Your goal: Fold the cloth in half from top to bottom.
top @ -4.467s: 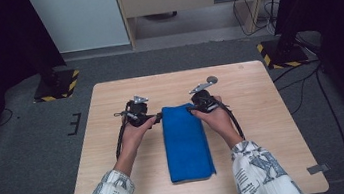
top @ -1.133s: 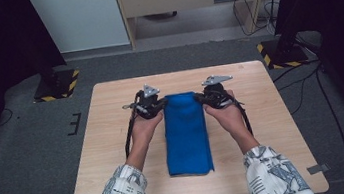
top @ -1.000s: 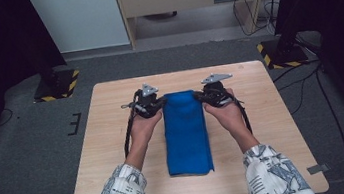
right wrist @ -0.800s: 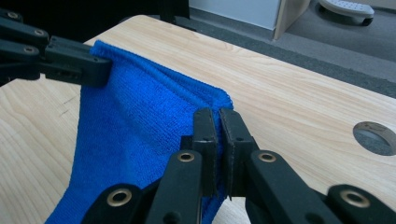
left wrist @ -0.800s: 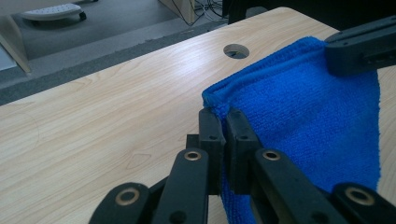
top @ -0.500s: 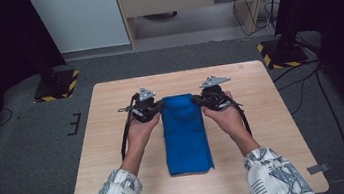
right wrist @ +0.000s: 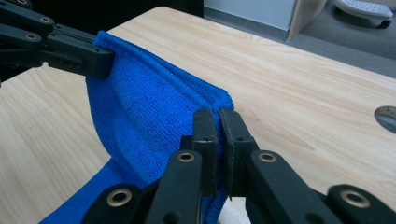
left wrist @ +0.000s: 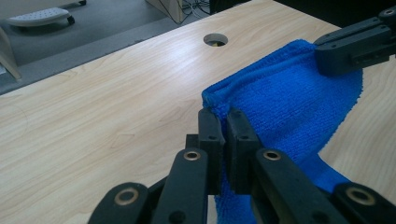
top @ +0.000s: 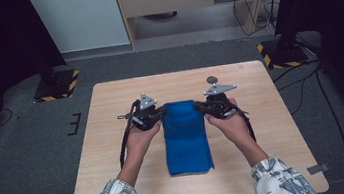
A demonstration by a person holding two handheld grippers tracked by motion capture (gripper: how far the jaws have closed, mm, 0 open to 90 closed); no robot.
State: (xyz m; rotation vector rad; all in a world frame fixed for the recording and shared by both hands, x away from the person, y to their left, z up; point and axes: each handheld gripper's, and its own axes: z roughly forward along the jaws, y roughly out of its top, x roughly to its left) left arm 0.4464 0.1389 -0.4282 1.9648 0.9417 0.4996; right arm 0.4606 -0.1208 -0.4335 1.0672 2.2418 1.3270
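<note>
A blue towel (top: pixel 186 138) lies as a long folded strip down the middle of the wooden table (top: pixel 114 175). Its far end is raised off the wood and stretched between both grippers. My left gripper (top: pixel 160 112) is shut on the far left corner; in the left gripper view its jaws (left wrist: pixel 223 122) pinch the hem of the towel (left wrist: pixel 289 102). My right gripper (top: pixel 200 107) is shut on the far right corner, and its jaws (right wrist: pixel 214 119) clamp the towel (right wrist: pixel 140 107) edge. Each gripper view also shows the other gripper at the opposite corner.
A round cable hole (top: pixel 212 79) sits in the table just beyond the right gripper, also seen as the hole (left wrist: pixel 215 39) in the left gripper view. Bare wood flanks the towel on both sides. Dark stands with striped bases (top: pixel 55 87) stand on the floor behind.
Both hands have drawn back a little toward the person, carrying the towel's far edge with them. Both grips stay closed on the corners.
</note>
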